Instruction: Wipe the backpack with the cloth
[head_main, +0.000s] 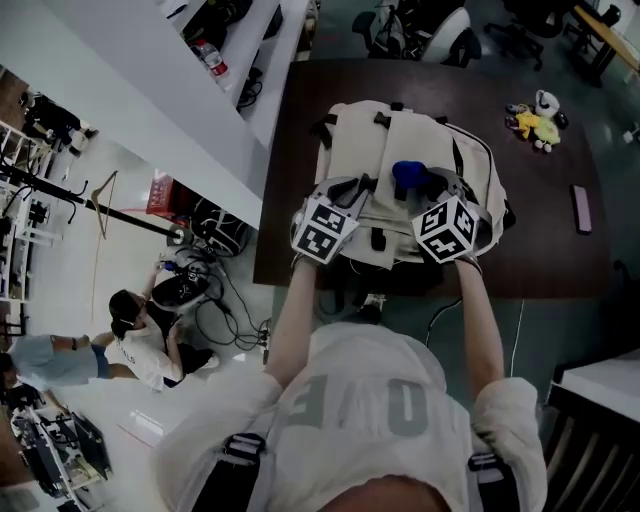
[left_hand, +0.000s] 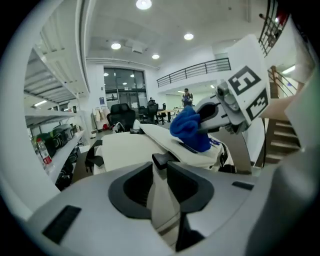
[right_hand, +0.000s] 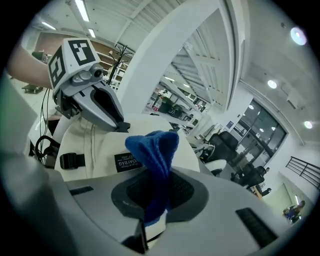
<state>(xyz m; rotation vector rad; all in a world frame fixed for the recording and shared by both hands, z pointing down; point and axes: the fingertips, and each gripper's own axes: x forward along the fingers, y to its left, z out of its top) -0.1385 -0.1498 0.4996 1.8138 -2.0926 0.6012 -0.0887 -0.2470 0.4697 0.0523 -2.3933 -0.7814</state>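
Right gripper view shows the right gripper (right_hand: 155, 195) squeezing the blue cloth (right_hand: 152, 150) above the cream backpack (right_hand: 100, 145), while the left gripper (left_hand: 162, 180) pinches the backpack's fabric.

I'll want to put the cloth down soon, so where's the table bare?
The widest bare table lies right of the backpack, between it, the plush toy and the pink bar. A narrow strip runs along the backpack's left. The middle is all backpack.
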